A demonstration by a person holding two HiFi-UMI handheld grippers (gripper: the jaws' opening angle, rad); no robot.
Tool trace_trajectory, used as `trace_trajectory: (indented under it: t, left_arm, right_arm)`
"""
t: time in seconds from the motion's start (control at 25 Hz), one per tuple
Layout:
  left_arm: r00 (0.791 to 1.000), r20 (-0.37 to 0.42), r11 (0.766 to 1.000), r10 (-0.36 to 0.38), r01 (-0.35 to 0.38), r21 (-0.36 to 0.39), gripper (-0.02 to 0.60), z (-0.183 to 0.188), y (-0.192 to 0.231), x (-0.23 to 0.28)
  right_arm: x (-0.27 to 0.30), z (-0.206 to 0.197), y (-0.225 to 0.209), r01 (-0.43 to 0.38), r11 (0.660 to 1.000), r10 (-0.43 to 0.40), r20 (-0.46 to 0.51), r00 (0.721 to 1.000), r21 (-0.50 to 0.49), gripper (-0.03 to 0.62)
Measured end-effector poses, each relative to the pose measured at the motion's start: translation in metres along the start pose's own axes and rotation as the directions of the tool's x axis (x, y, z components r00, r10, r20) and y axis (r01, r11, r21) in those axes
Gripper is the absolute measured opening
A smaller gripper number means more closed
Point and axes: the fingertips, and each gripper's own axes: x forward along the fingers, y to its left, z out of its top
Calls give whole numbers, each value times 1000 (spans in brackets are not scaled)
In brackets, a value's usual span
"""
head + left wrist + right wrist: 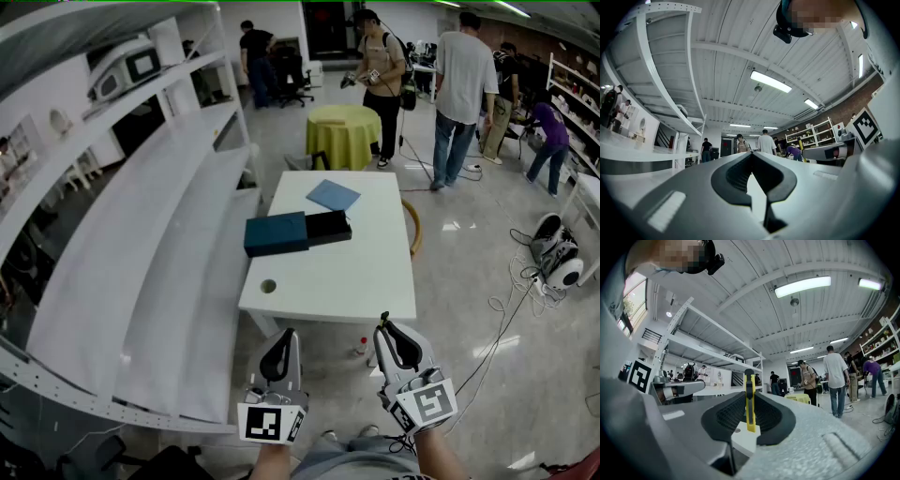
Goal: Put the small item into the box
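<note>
Cutter [750, 414] (yellow) pinched upright in right hand-held gripper [749, 395]; left hand-held gripper [751, 158] closed.

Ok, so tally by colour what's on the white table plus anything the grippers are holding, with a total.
Teal: 1, dark teal rectangular box
Black: 1, black rectangular box touching it
Blue: 1, flat blue square sheet
Dark olive: 1, small round object
Yellow: 1, slim yellow bar clamped in the right gripper
Total: 5
</note>
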Motion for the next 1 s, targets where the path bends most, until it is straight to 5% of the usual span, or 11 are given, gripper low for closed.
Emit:
trace_trajectory:
  t: [1.0]
  left_arm:
    - [999,3,999,-34,34,-31,14,-13,47,15]
  right_arm:
    - [34,-8,8,77,997,-77,7,997,0,61]
